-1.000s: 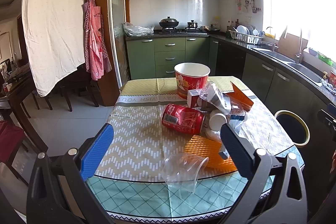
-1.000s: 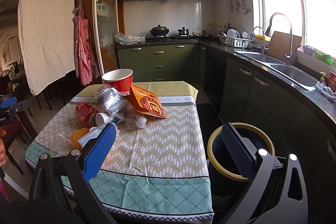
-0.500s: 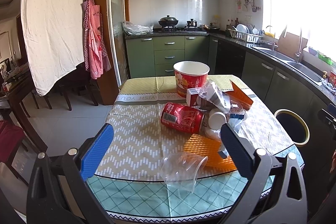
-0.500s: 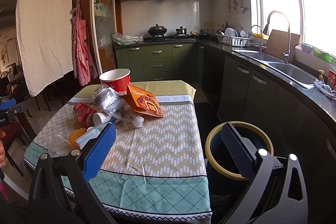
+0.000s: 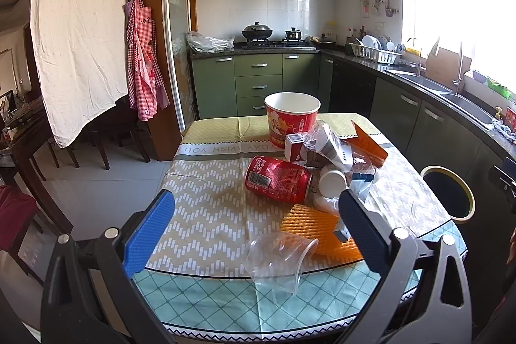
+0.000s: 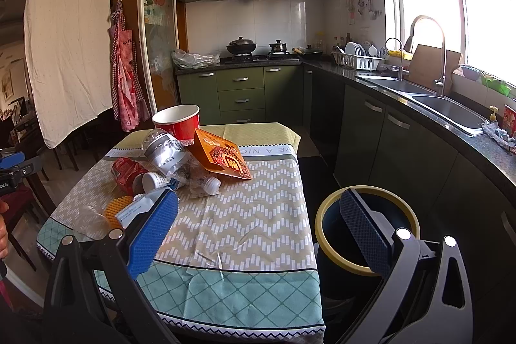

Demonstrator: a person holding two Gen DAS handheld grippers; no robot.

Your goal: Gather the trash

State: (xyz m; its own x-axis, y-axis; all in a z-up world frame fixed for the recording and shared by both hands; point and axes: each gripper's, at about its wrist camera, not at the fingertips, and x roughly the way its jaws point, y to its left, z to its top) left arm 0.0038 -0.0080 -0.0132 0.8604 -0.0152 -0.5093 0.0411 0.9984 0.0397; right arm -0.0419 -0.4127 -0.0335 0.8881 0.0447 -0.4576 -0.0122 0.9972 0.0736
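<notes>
A heap of trash lies on the table (image 5: 206, 215): a crushed red can (image 5: 278, 179), a clear plastic cup (image 5: 280, 260) on its side, an orange ridged piece (image 5: 309, 224), a red paper bucket (image 5: 292, 118), an orange snack bag (image 6: 222, 158) and crumpled wrappers (image 6: 167, 150). My left gripper (image 5: 256, 234) is open, held before the table's near edge with the clear cup between its fingers' line. My right gripper (image 6: 258, 228) is open, above the table's corner and a dark bin with a yellow rim (image 6: 367, 228) beside the table.
Green cabinets (image 5: 258, 83) and a stove with pots (image 5: 258, 31) line the back wall. A counter with a sink (image 6: 448, 112) runs along the right. A white sheet (image 5: 77, 31) and a checked apron (image 5: 143, 66) hang at the left, with dark chairs beneath.
Both views have shifted slightly; the right gripper has drifted a little to the right, so the table sits further left. Nothing on the table has moved.
</notes>
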